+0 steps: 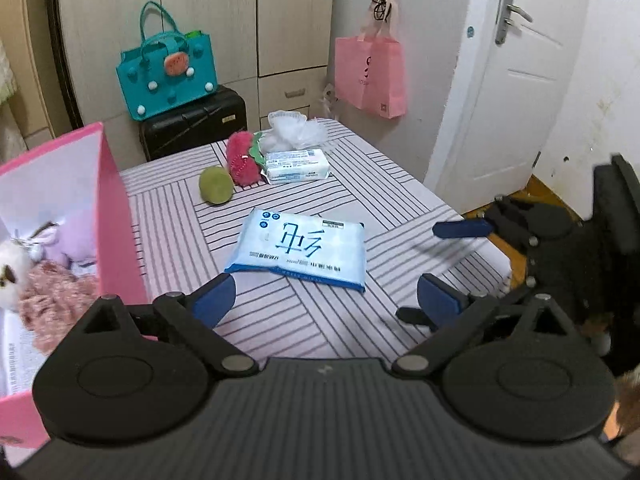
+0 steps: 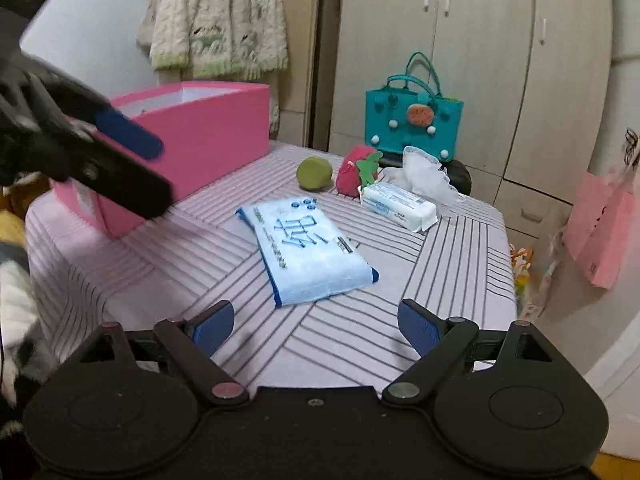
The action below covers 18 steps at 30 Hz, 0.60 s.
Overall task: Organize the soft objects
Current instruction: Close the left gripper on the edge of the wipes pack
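A pink box [image 1: 116,216] stands open at the left side of the striped tablecloth [image 1: 320,320]; inside it lie a white plush toy [image 1: 10,276], a lilac plush rabbit [image 1: 60,240] and a fuzzy pink fabric piece [image 1: 56,296], bunched against its near wall. In the middle of the table a light blue tissue pack [image 1: 300,252] lies flat, apart from everything else. At the far end sit a green round plush [image 1: 216,185], a pink strawberry plush [image 1: 242,158] touching it, a white wet-wipe pack [image 1: 298,166] just beside that, and crumpled white plastic wrap [image 1: 292,128] behind. Beyond the table a teal felt tote [image 1: 168,76] rests on a black suitcase [image 1: 196,120], and a pink paper bag [image 1: 370,74] hangs on the wall. The left gripper [image 1: 326,300] is spread wide and holds nothing, hovering near the tissue pack's near edge. The right gripper [image 2: 316,326] is likewise spread wide and empty, above the cloth just short of the same pack.
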Motion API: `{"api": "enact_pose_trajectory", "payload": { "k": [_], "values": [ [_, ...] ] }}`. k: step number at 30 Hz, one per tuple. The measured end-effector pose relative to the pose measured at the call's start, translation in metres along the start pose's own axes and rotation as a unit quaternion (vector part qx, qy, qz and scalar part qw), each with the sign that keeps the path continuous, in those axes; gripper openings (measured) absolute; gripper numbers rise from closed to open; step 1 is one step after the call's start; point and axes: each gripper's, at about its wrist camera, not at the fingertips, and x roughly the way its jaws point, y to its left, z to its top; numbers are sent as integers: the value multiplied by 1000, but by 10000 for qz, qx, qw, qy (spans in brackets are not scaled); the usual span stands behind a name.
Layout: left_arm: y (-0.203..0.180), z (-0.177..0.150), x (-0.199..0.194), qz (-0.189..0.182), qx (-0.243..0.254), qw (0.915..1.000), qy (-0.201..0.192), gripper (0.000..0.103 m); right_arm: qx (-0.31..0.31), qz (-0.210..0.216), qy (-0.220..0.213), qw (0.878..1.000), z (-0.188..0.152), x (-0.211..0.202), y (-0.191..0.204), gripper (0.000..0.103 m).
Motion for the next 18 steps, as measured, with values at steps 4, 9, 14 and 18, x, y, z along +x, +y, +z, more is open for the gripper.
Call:
{"api": "enact_pose_trajectory", "payload": {
  "k": [4,9,14,18],
  "values": [
    [9,2,27,-187,-324,9991,-174,97,776,-54,-358,9963,-6,6,-10,91],
    [8,9,55,-13,-219,9993,-306,97,569,77,-345,9978,-10,20,4,91],
    [8,14,84,384,-128,9991,-140,96,337,-208,-200,9990,-10,37,17,91],
    [18,14,100,437,-426,9981,10,96,424,-246,-161,9987,-8,47,14,91]
  ]
}}
